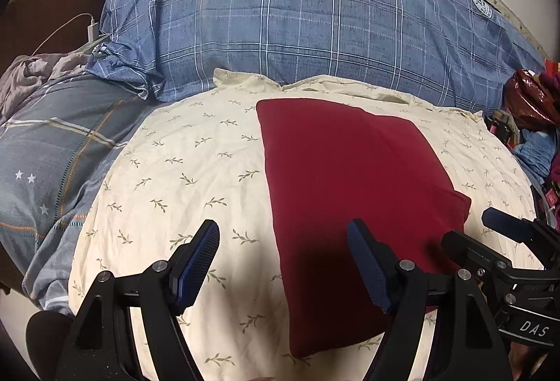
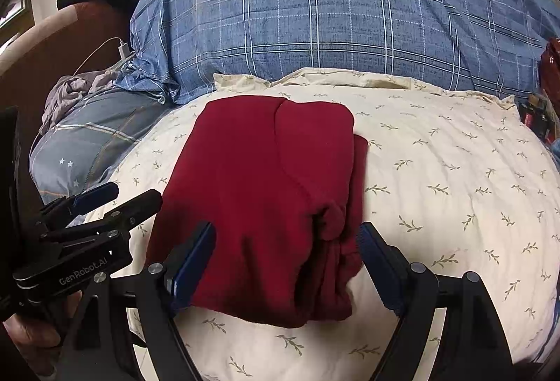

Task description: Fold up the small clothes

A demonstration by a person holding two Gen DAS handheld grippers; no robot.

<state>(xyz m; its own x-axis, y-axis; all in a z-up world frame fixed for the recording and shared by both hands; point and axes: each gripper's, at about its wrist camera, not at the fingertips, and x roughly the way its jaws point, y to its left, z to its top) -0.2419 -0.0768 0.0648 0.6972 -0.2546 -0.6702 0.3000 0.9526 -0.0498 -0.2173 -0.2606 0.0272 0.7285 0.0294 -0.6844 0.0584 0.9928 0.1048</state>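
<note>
**Red cloth looks folded, both grippers hang loose above it**

Red soft cloth (image 2: pixel 266 206), a small piece of clothing, lies on the cream pillow with little green leaf sprigs (image 2: pixel 455 171). It sits in the middle of the right wrist view, a bit toward 9 o'clock. In the left wrist view the same cloth (image 1: pixel 350 192) lies toward 3 o'clock.

It looks like a neat, thick packet. The far edge at 12 o'clock is straight. The side at 9 o'clock is straight too. At 3 o'clock a layer peeks out from under the top one, and near 5 o'clock the cloth is bunched and wrinkled. So most of the folding seems done. I think a last tidy of that bumpy corner, or one more fold, may be left. I cannot tell if more clothes are waiting.

The right gripper (image 2: pixel 287 241) hangs over the near edge of the cloth. Its blue pads are spread wide, and nothing is pinched between them. The left gripper (image 1: pixel 283 241) is spread wide too. One pad is over the pillow and one is over the cloth edge. It grips nothing.

Behind the pillow, at 12 o'clock, a big blue checked blanket with a round badge (image 2: pixel 350 13) lies in a heap. A white charger and cable (image 2: pixel 122 50) sit at 10 o'clock.
</note>
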